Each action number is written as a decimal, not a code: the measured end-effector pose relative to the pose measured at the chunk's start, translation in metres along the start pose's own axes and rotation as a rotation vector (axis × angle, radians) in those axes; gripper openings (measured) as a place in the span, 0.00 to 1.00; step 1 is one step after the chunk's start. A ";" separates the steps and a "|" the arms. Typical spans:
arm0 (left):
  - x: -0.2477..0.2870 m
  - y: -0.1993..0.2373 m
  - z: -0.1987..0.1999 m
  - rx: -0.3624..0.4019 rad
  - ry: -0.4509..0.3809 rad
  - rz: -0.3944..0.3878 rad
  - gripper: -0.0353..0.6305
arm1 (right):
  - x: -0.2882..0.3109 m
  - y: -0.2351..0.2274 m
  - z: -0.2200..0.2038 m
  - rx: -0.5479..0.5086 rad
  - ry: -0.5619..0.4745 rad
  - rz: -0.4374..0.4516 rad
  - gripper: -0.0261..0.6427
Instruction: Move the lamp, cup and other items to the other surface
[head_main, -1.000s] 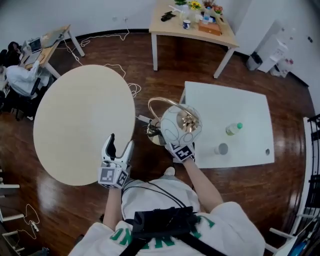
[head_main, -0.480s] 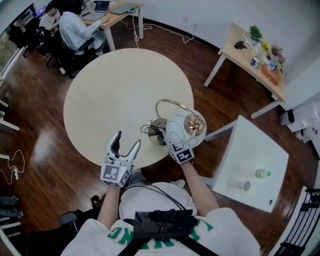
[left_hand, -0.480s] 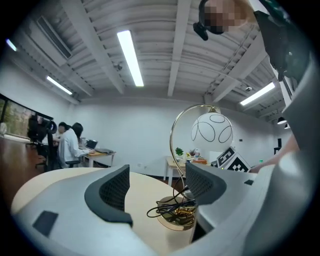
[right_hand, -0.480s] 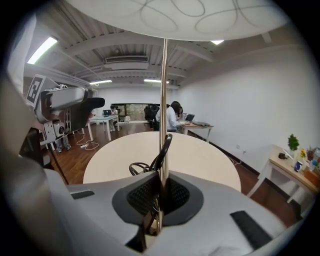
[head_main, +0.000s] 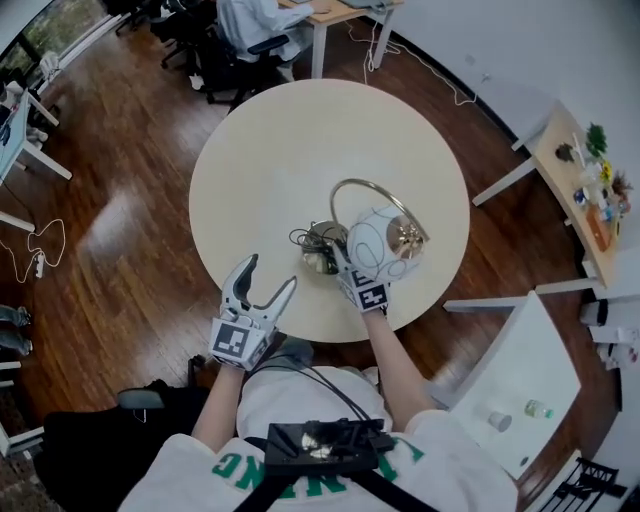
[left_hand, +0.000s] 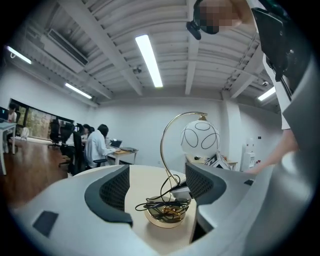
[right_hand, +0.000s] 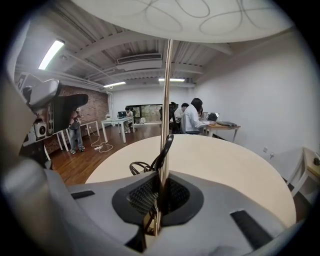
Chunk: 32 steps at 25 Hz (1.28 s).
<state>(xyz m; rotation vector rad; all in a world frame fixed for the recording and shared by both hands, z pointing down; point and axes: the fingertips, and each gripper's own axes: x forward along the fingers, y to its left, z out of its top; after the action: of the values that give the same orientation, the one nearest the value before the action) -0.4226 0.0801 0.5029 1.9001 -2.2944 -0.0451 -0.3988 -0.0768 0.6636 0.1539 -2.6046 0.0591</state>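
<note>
Right gripper (right_hand: 159, 197) clamps the lamp (right_hand: 166, 90) by its stem, globe directly above.

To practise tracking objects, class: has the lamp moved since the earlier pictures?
Yes. Gripped by the right gripper, the lamp has travelled away from the white table and is now over the round table.

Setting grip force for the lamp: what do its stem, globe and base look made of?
Lamp stem: thin metal rod, polished brass or gold tone, with a bright sheen along it.
Globe: matte white with dark looping lines; glass or plastic, can't tell.
Base: shallow gold-tone dish, likely metal, glossy rim highlights.
</note>
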 end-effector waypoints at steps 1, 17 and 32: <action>-0.004 0.011 -0.003 0.002 0.006 0.008 0.56 | 0.015 0.003 -0.002 -0.004 0.002 0.002 0.07; -0.040 0.069 -0.014 -0.004 0.018 0.156 0.56 | 0.095 0.032 -0.004 -0.049 0.030 0.036 0.08; -0.018 -0.004 -0.004 0.016 -0.033 0.023 0.56 | -0.030 -0.030 -0.004 0.093 -0.187 -0.089 0.42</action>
<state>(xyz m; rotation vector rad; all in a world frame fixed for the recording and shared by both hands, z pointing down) -0.4147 0.0971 0.5049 1.8947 -2.3443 -0.0557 -0.3676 -0.1029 0.6521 0.3223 -2.7786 0.1400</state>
